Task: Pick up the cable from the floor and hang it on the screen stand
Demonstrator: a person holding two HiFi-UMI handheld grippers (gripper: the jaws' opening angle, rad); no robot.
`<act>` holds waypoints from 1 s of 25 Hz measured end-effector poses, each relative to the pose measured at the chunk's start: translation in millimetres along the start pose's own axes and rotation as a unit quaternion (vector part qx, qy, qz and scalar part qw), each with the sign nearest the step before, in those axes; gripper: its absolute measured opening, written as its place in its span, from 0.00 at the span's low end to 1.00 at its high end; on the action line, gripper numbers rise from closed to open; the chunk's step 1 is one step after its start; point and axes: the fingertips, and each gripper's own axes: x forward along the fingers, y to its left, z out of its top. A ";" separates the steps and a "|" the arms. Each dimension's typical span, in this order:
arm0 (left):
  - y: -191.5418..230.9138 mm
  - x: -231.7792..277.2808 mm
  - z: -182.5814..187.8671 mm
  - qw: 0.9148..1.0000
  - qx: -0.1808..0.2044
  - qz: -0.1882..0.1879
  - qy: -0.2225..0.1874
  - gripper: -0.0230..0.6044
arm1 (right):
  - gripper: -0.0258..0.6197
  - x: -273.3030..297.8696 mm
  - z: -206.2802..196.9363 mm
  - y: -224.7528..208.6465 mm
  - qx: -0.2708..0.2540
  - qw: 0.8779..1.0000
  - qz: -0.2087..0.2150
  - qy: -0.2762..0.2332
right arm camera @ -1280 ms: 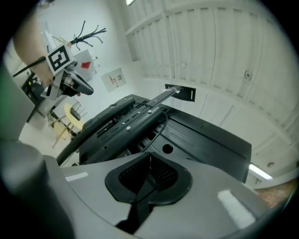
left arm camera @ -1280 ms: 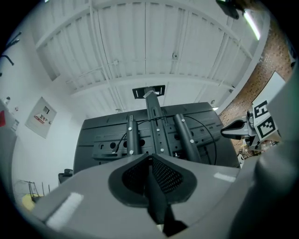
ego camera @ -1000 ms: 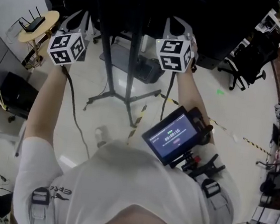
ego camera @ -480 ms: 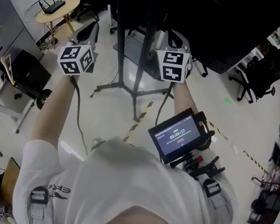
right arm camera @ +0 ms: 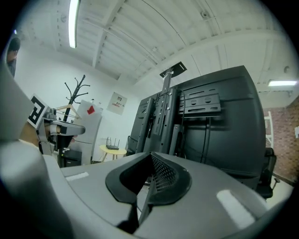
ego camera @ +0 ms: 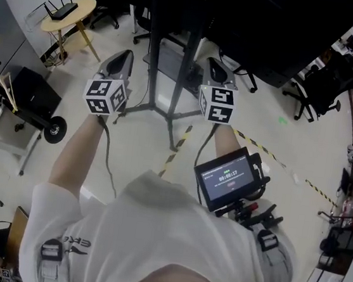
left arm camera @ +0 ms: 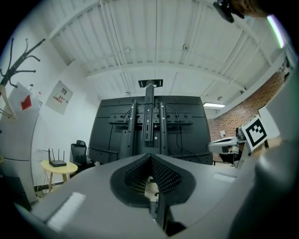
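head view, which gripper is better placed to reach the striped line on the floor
Right, probably. The right gripper sits nearer the striped line than the left gripper, and the line also runs under the right forearm. Both are shut and empty. What the line is I cannot tell.

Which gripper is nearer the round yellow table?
The left gripper: the yellow table stands off to its side, while the right gripper is across the stand's pole.

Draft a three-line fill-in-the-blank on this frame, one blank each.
1. The router sits on a round ___ table.
2. The right gripper has its jaws ___, with nothing between them.
3. The striped floor tape below the stand is yellow and ___.
Missing words: yellow; shut; black.
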 end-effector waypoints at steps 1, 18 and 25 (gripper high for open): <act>1.3 -13.4 -8.5 1.000 -0.002 -0.007 0.002 0.04 | 0.06 -10.2 -6.6 13.5 0.003 1.000 0.000 -0.002; -40.9 -127.4 -113.9 0.993 -0.014 -0.078 0.084 0.04 | 0.06 -142.3 -95.9 101.5 0.058 0.997 0.002 0.046; -65.7 -149.8 -132.0 0.991 -0.015 -0.082 0.101 0.04 | 0.06 -184.0 -115.7 99.6 0.075 0.995 0.006 0.058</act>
